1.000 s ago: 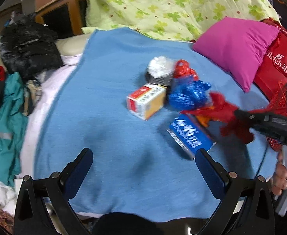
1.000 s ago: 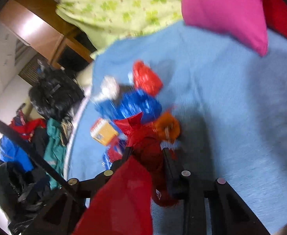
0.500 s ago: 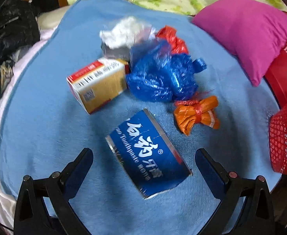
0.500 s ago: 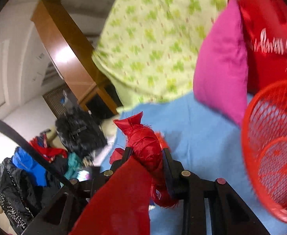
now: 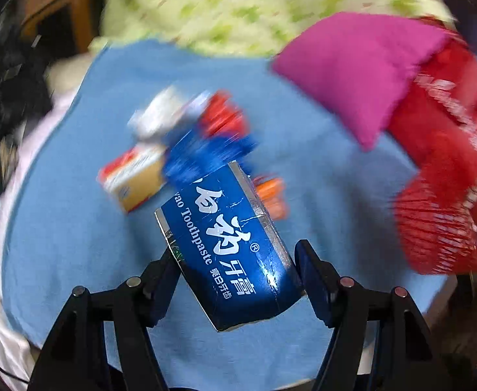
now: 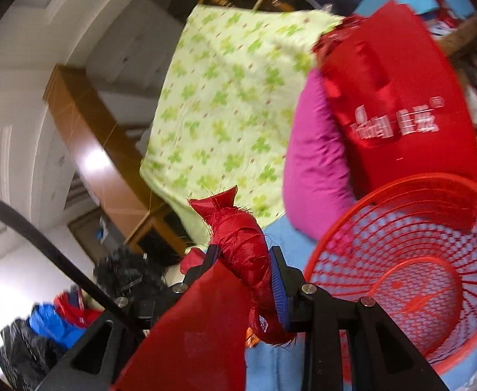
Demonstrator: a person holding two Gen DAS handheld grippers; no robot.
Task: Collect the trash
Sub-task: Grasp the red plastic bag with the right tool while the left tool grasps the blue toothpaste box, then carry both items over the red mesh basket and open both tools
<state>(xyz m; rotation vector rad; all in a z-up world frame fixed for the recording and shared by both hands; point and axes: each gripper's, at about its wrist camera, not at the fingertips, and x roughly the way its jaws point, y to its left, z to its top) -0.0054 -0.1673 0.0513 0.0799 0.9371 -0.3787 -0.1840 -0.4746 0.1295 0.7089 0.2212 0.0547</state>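
A blue toothpaste box (image 5: 228, 238) sits tilted between the fingers of my left gripper (image 5: 237, 251). The jaws are closing and both pads touch the box's sides. Behind it on the blue blanket (image 5: 75, 228) lie a yellow-and-red box (image 5: 134, 179), a blue plastic bag (image 5: 206, 153), an orange bag (image 5: 271, 195), a white wad (image 5: 160, 114) and a red bag (image 5: 222, 117), all blurred. My right gripper (image 6: 244, 252) is shut on a red fabric bundle (image 6: 238, 234), held up just left of the red mesh basket (image 6: 385, 185). That basket (image 5: 434, 221) also shows at the right in the left wrist view.
A magenta pillow (image 5: 352, 71) and a red bag with white lettering (image 6: 395, 104) lie behind the basket. A green flowered quilt (image 6: 225, 114) is at the back. Dark clothes (image 5: 7, 75) pile up at the blanket's left edge.
My left gripper moved in over the toothpaste box and narrowed around it. My right gripper carried the red bundle up from the pile to beside the red basket.
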